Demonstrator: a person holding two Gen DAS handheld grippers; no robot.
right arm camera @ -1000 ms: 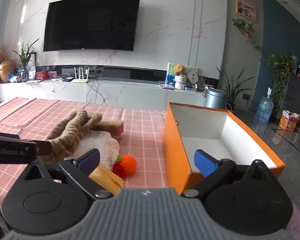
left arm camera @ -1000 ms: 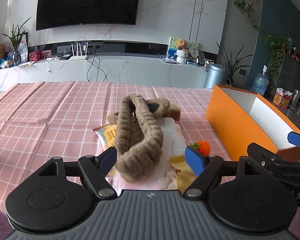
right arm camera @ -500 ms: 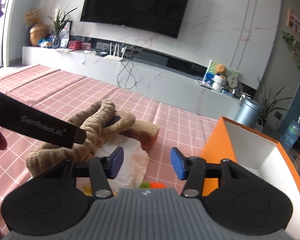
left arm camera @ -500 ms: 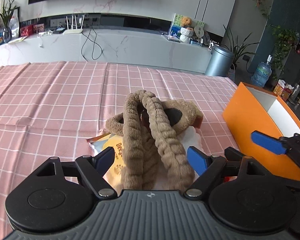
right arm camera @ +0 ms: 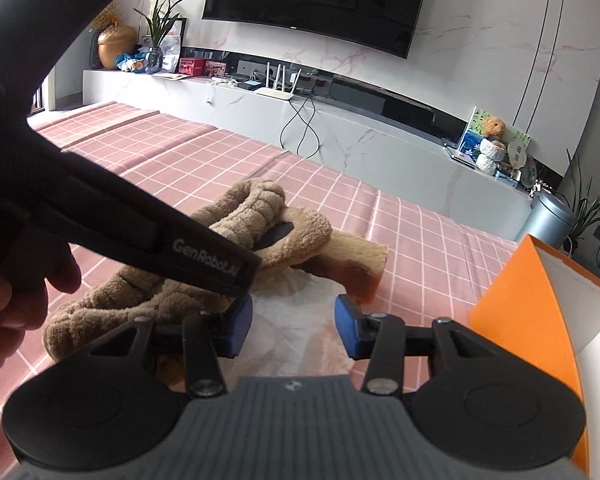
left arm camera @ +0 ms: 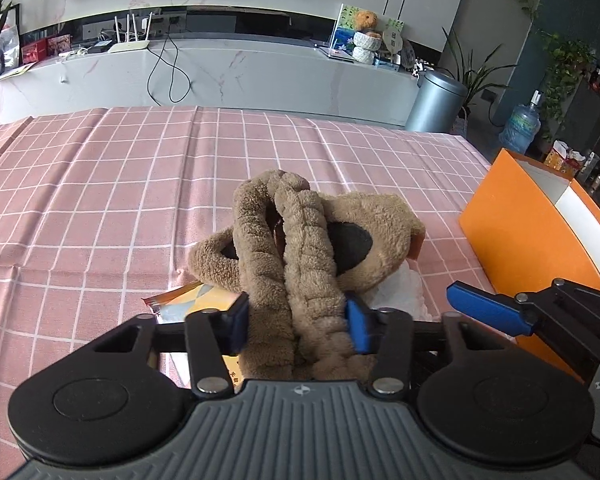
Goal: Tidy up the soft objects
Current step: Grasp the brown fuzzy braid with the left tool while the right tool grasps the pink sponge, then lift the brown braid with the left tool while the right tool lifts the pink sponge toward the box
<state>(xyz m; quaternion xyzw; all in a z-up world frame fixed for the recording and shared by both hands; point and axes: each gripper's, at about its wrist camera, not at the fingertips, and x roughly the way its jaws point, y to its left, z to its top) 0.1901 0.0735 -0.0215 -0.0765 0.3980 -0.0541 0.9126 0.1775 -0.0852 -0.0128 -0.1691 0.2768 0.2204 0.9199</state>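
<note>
A brown plush headband lies on the pink checked cloth, on top of a white crumpled bag and a yellow packet. My left gripper is shut on the near end of the plush headband. It also shows in the right wrist view. My right gripper is open over the white bag, just right of the headband, with nothing between its pads. An orange sponge lies behind the bag. The orange box stands to the right.
The pink checked tablecloth covers the table. The orange box also shows in the right wrist view. A white TV bench and a grey bin stand beyond the far edge. A hand holds the left gripper.
My left gripper has closed in on the near end of the plush headband. My right gripper has moved left from the orange box to above the white bag.
</note>
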